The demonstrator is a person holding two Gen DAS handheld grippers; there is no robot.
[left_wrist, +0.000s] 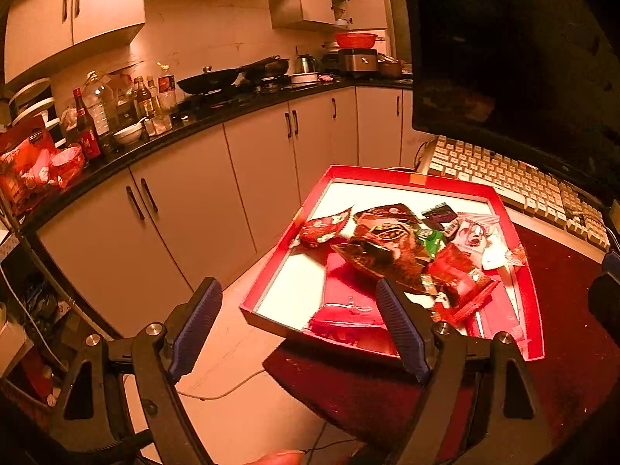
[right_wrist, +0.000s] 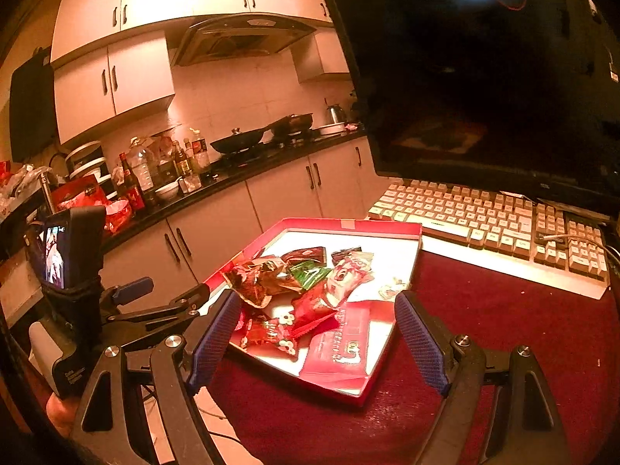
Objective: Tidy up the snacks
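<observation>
One red tray point(right_wrist: 387, 228) on dark red table point(right_wrist: 503, 329), kitchen behind

Left tongs point(left_wrist: 298, 325) open above near-left corner of red snack box point(left_wrist: 515, 232), nothing gripped.

Blue-padded fingers point(left_wrist: 197, 325) spread wide; left one over floor, right one over box's near edge. Shallow red box with white inside sits on dark red surface point(left_wrist: 573, 310), corner overhanging. Loose pile of snack packets point(left_wrist: 391, 248) mid-box: brown, green, red, pink-white wrappers; flat red packet point(left_wrist: 348, 302) near front. Keyboard point(left_wrist: 503, 178) behind box, dark monitor point(left_wrist: 511, 58) above. Kitchen counter point(left_wrist: 217, 116) with bottles point(left_wrist: 97, 112), wok point(left_wrist: 209, 81) at left.
</observation>
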